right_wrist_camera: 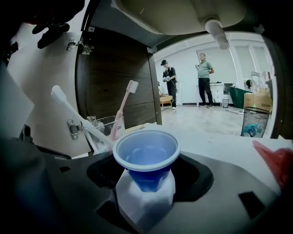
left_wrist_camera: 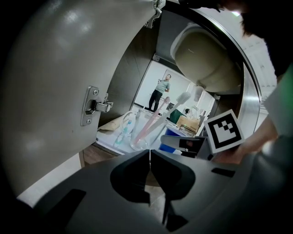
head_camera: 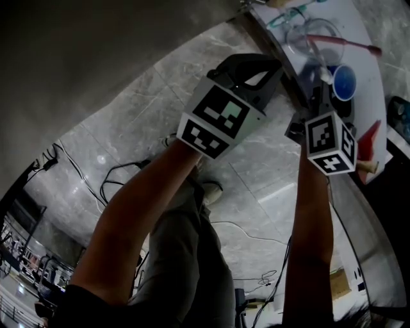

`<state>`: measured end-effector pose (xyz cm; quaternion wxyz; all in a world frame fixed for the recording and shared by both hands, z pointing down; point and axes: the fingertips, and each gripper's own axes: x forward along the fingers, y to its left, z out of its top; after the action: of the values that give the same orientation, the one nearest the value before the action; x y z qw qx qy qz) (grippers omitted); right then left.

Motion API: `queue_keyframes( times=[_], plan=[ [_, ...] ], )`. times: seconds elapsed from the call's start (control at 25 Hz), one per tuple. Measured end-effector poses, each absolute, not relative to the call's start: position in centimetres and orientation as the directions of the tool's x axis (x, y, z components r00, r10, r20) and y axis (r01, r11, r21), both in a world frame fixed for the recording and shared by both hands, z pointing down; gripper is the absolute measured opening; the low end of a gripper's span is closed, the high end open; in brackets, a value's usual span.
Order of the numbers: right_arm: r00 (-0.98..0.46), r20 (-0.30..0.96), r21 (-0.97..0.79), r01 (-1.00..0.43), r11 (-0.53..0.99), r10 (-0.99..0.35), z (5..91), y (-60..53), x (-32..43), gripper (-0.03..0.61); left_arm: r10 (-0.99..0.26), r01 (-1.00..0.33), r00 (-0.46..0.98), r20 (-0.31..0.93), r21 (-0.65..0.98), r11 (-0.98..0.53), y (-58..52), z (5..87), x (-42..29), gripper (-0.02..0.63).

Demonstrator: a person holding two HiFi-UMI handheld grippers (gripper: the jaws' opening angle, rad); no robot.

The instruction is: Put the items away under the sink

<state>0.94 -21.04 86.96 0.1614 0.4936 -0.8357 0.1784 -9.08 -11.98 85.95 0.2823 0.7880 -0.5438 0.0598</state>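
1 blue cup (right_wrist_camera: 145, 155) is clamped upright in the right gripper (right_wrist_camera: 145, 189), near the glass tumbler (right_wrist_camera: 104, 127) on the cabinet shelf (right_wrist_camera: 215, 142). Left gripper (left_wrist_camera: 149, 161): jaws together, empty. Ideally the cup is set down level beside the tumbler, without touching it, before release.

In the right gripper view, the blue cup (right_wrist_camera: 145, 155) has its base hidden between the pads of the right gripper (right_wrist_camera: 145, 187); a red object (right_wrist_camera: 278, 160) and the sink basin (right_wrist_camera: 183, 13) are cut off by the edges

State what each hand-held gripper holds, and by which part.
Right hand-held gripper clamps the blue cup by its lower body. Left hand-held gripper holds nothing; jaws together.
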Motion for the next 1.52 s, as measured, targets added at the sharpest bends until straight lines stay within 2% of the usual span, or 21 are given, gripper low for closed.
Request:
queue_keyframes(
  times=[0.56,1.04,1.52],
  plan=[
    [-0.477,0.462,-0.154,-0.873,0.462,-0.747,87.0,-20.1,0.7,0.322,-0.814,-0.887,0.414,0.407,0.382,-0.26,-10.8,85.6,-8.3,0.012],
    [-0.419,0.486,-0.143,-0.904,0.403,-0.767,86.5,-18.4,1.9,0.322,-0.821,-0.883,0.418,0.388,0.386,-0.267,-9.8,84.4,-7.1,0.012],
    [-0.316,0.498,-0.156,-0.949,0.275,-0.808,85.3,-16.1,3.3,0.321,-0.833,-0.89,0.397,0.385,0.381,-0.249,-8.6,83.4,-7.0,0.012]
  ],
)
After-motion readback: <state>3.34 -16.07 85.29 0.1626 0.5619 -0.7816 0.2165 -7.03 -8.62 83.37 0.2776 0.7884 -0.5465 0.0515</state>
